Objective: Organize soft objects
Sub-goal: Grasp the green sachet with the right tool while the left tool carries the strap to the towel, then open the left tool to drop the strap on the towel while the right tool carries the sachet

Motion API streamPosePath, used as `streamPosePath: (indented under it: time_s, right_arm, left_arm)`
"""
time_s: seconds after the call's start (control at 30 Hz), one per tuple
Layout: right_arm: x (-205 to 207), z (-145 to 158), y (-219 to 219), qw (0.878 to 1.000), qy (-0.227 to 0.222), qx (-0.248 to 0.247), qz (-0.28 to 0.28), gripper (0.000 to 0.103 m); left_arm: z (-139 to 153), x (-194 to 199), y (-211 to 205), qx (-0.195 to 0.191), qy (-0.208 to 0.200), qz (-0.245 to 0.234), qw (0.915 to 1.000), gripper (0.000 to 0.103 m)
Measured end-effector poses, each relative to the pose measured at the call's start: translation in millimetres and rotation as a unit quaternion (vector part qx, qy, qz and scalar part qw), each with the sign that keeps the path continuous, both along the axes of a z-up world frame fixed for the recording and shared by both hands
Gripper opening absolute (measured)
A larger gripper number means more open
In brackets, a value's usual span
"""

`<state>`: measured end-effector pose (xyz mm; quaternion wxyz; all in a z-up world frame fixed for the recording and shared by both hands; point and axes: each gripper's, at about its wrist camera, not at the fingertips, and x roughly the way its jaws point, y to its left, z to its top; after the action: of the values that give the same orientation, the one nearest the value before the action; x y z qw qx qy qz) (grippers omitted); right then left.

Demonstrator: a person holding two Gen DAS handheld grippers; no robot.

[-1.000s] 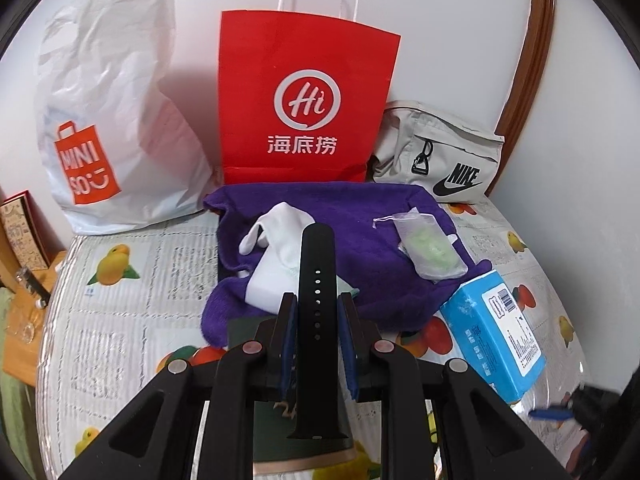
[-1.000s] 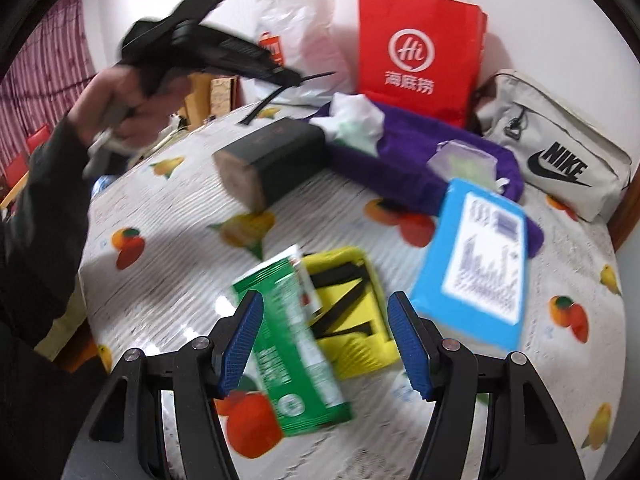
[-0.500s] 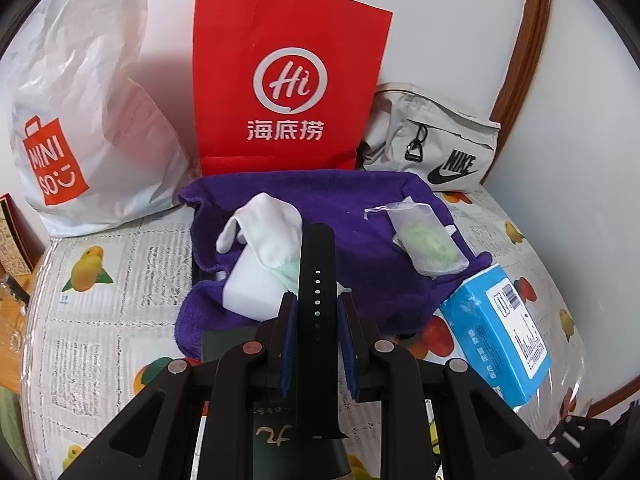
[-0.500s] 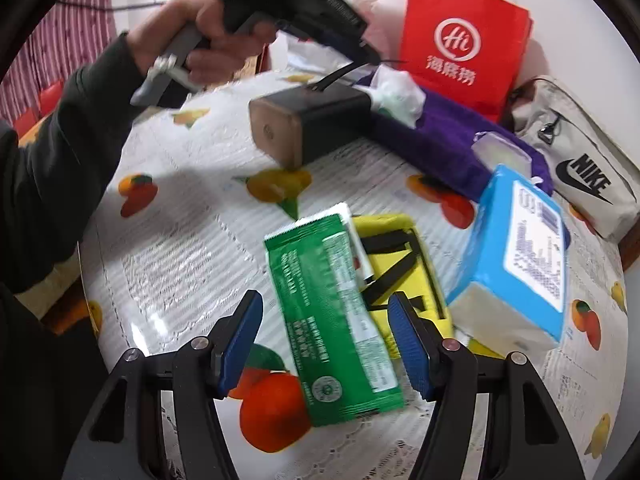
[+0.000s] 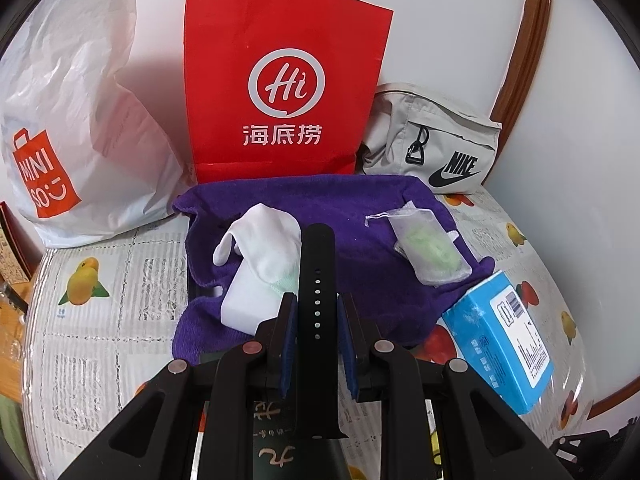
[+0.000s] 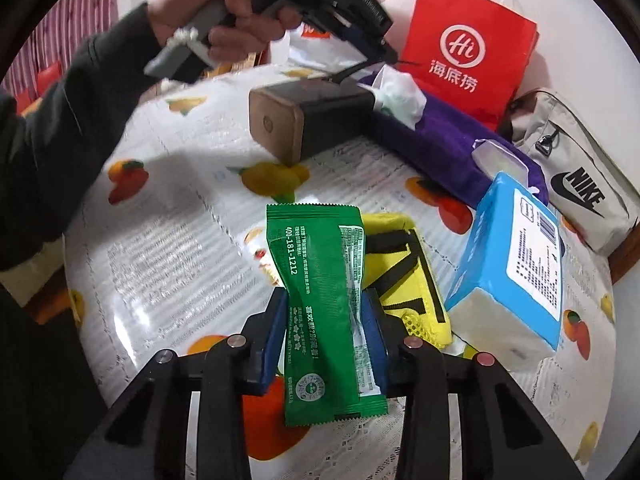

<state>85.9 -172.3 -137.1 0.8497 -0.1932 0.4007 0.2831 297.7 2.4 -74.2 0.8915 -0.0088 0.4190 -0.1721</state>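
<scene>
In the left wrist view my left gripper [image 5: 317, 304] is shut on a black watch strap [image 5: 316, 248] that sticks out forward between the pads. It hovers at the near edge of a purple towel [image 5: 340, 208], which carries a white sock [image 5: 264, 240], a white block [image 5: 244, 304] and a mesh pouch [image 5: 428, 248]. In the right wrist view my right gripper [image 6: 325, 308] has its jaws closing on a green packet [image 6: 324, 280]. The pads pinch the packet's sides into a waist. It lies partly over a yellow pouch [image 6: 404, 276].
A blue tissue pack [image 6: 516, 264] lies right of the yellow pouch. A dark box [image 6: 316, 120] sits in front of the towel. A red paper bag [image 5: 284, 92], a white Miniso bag [image 5: 72, 112] and a grey Nike pouch [image 5: 436, 136] line the wall. A hand [image 6: 240, 28] holds the left gripper.
The right gripper's jaws have come in from wide apart onto the green packet and squeeze it. The left gripper has edged closer to the towel with the strap still in it.
</scene>
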Motion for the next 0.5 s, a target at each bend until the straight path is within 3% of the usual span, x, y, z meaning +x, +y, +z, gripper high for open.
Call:
streamPosePath:
  time_s: [0.2,0.5]
  right_arm:
    - [-0.4,11.0,-9.8,0.999,-0.005,0.042,-0.018,0.037]
    - [0.2,23.2,-49.2,0.993,-0.023,0.051,-0.102,0.037]
  left_arm:
    - [-1.5,9.7,-3.4,0.007,0.002,0.001,1.0000,0.020]
    - [-5.9,30.0,-12.9,0.010,0.014,0.000,0.9999,0.020]
